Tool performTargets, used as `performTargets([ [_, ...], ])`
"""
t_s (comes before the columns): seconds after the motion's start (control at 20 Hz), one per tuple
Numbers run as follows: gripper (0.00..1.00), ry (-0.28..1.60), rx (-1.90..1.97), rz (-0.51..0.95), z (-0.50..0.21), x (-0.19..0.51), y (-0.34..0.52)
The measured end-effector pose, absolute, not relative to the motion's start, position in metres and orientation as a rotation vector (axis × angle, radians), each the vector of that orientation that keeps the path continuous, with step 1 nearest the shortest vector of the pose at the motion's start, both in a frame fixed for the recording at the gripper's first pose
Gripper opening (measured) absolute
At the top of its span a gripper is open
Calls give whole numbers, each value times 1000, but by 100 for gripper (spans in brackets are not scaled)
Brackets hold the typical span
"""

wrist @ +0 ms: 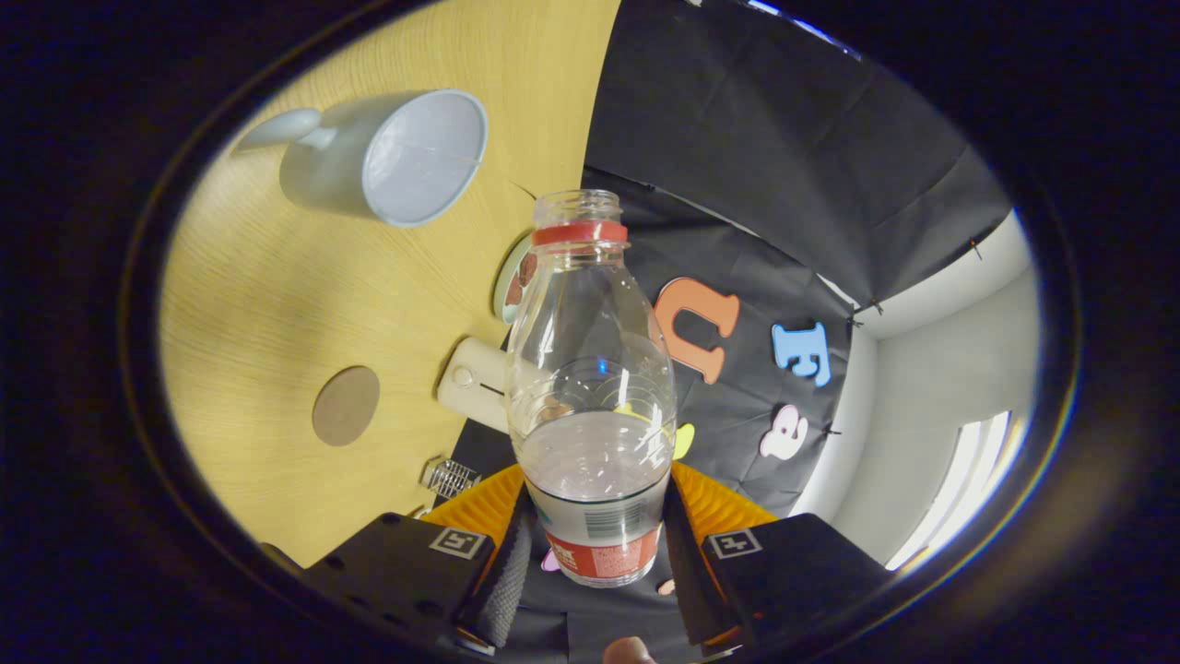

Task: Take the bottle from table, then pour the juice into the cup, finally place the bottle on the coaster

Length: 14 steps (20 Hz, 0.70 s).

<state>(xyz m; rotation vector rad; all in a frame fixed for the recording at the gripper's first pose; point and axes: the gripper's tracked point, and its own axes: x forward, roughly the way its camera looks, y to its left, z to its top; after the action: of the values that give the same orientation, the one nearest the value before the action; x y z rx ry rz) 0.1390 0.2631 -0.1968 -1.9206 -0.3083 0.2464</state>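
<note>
The jaws [595,553] at the bottom centre of the frame are closed on the lower body of the bottle [590,387], with a black pad pressing on each side of the labelled part and orange ribbed pieces behind them. The bottle is clear plastic, uncapped, with a red ring below its open mouth, and it rises from the jaws toward the middle of the frame; pale liquid fills roughly its lower third. In the upper left, on the light wood worktop [267,304], lies the pale blue cup [406,157], its open mouth facing the camera. The round brown coaster [346,406] sits on the worktop at centre left, well apart from the cup. A white rounded device [472,383] rests just left of the bottle.
</note>
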Motion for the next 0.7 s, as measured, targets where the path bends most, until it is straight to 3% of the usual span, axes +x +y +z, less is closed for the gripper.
performTargets([
  [0.7, 73, -333, -1988, 240, -186, 140, 263],
])
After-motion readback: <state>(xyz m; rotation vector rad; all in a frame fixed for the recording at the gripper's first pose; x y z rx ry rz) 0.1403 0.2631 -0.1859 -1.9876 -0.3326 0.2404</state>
